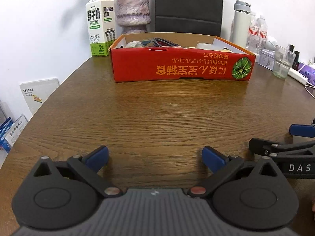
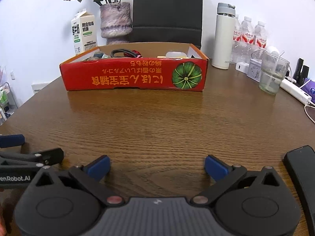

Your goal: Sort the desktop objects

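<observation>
A red cardboard box (image 1: 181, 66) with a green pumpkin print stands at the far middle of the wooden table (image 1: 157, 114); it also shows in the right wrist view (image 2: 133, 74). Inside it lie a dark coiled cable (image 2: 120, 53), a pale plastic case (image 2: 176, 54) and other small items, partly hidden by the wall. My left gripper (image 1: 155, 157) is open and empty, low over the near table. My right gripper (image 2: 157, 167) is open and empty beside it. Each gripper shows at the edge of the other's view.
Behind the box stand a milk carton (image 1: 100, 23), a purple vase (image 1: 132, 9) and a black chair (image 1: 189, 5). At right are a white thermos (image 2: 224, 35), water bottles (image 2: 250, 37), a glass (image 2: 272, 74), a small tin (image 2: 255, 69) and a power strip (image 2: 295, 92). A black object (image 2: 303, 177) lies near right.
</observation>
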`<state>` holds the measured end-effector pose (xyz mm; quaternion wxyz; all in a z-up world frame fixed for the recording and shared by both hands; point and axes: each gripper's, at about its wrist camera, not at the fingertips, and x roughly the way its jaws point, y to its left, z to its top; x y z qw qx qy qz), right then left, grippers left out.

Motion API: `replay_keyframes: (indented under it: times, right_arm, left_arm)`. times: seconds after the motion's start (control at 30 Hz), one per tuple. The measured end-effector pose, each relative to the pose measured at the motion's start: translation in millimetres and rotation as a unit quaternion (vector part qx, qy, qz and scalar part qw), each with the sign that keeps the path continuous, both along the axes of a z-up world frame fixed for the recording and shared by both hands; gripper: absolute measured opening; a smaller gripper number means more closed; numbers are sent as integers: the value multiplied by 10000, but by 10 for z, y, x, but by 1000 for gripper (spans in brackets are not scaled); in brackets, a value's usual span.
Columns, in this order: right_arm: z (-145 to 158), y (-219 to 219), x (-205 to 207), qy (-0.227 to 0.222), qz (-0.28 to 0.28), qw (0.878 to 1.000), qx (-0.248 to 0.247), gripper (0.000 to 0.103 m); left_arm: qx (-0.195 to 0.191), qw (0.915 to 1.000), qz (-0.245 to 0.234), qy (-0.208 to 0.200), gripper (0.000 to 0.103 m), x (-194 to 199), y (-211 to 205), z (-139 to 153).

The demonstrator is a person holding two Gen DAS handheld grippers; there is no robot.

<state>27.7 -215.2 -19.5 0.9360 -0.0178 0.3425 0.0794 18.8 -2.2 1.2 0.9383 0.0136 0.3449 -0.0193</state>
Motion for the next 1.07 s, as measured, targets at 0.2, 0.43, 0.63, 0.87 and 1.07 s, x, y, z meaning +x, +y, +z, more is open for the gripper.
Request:
replay_keyframes:
  times: [0.2, 0.43, 0.63, 0.87, 1.07]
  right_arm:
    - [1, -2, 13, 4, -45, 10000, -9, 103]
    - [1, -8, 16, 4, -47, 10000, -12, 103]
    - [-4, -13, 25, 3, -62, 10000, -11, 103]
    - [-3, -14, 28, 5, -56, 10000, -8, 103]
    - [-1, -12, 29, 5, -61, 10000, -6, 103]
  left_arm:
    - [-33, 9999, 113, 5, 103, 4, -3, 4]
    - [-40, 9999, 110, 1, 103, 3, 3, 4]
    - [-59, 9999, 133, 3, 103, 9, 0, 1]
    - [-58, 9999, 134, 3, 103, 9, 2, -3]
    - [-60, 9999, 133, 2, 103, 9, 3, -3]
